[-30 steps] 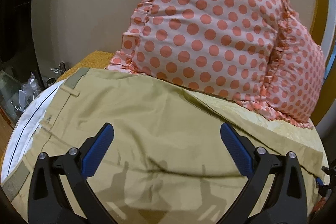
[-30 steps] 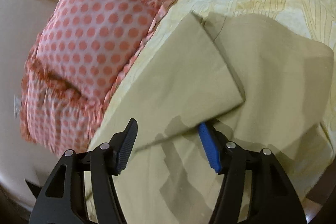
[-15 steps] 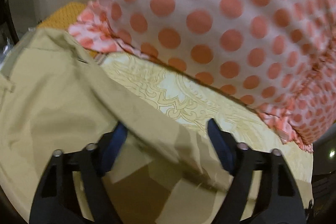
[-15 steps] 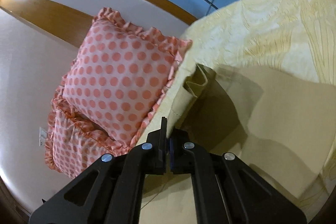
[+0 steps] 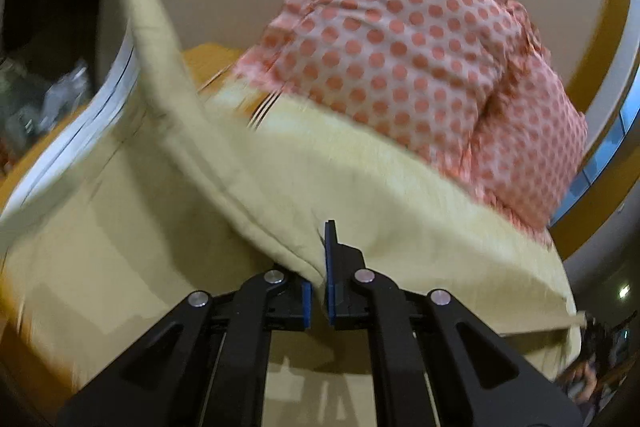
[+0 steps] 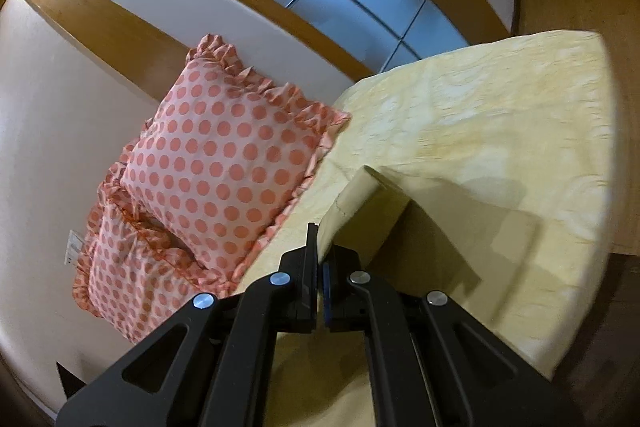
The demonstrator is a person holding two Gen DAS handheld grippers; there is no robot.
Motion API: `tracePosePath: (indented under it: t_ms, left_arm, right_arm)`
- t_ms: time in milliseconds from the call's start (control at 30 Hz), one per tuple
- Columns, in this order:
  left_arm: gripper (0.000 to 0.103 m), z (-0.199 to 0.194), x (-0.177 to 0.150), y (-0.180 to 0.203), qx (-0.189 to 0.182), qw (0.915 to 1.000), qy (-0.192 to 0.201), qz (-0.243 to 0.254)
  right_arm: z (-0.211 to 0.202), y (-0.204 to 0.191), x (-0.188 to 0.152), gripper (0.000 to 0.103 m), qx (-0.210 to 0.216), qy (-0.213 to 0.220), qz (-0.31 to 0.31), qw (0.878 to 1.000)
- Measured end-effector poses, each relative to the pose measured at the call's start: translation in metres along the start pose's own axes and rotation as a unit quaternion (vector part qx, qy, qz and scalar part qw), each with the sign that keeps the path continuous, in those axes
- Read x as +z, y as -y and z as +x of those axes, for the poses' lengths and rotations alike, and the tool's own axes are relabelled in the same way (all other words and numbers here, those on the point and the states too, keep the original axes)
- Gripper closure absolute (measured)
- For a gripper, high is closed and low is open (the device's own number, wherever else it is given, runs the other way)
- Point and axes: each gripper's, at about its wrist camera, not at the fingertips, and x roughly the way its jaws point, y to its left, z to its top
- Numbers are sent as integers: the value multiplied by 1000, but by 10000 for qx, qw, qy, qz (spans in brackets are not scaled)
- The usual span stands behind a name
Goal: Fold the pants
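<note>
Khaki pants, coral-dotted pillow

1. No text, label, brand, number or sign can be read in either view.
2. The wall plate beside the dotted pillows is too small and blurred to show any markings.

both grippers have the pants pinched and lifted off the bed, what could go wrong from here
1. The left gripper holds only a thin edge of the pants, so the cloth could slip out while it is carried.

2. The right gripper also pinches near a corner of the pants; uneven pulling between the two might leave the fold skewed or creased.

3. The polka-dot pillow sits close beside the lifted cloth, so a wide swing could brush or drag it across the bed.
</note>
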Motion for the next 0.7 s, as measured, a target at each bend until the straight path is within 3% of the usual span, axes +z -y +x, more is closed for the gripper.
tracePosePath:
  t_ms: [133,233,267,300,367,433,600,667,700]
  left_arm:
    - [98,-15,-52,-18,96,9997,-204,-76]
    - [94,-16,-71,-20,233,9995,-162,117]
    - [90,-17,-74,-21,248,9995,-124,138]
    - [84,-21,-76,-21,238,9996,-48,117]
    - [71,-35,-79,-27,181,9996,192,36]
    - [61,-48,-79,-35,221,9989,410,-57]
    - [61,-61,-76,-55,101,9974,631,-335]
    - [60,-67,-76,-61,108,9961,751,-449]
    - [48,-73,-76,-65,277,9937,945,-538]
  right_arm:
    - [-11,13,-6,101,-349,12,-98,9993]
    - [-14,18,-10,99,-778,-117,-342,9963]
    - [-17,19,-10,90,-869,-104,-396,9954]
    - [-24,20,-8,64,-1026,-29,-447,9937]
    - [-39,24,-4,26,-1122,309,-480,9920]
    - [-47,28,-1,26,-1304,604,-601,9878]
    - [-30,47,-5,39,-1400,381,-602,9876]
    - [-24,39,-14,43,-1337,347,-959,9858]
    - [-20,35,-19,43,-1246,265,-1101,9857]
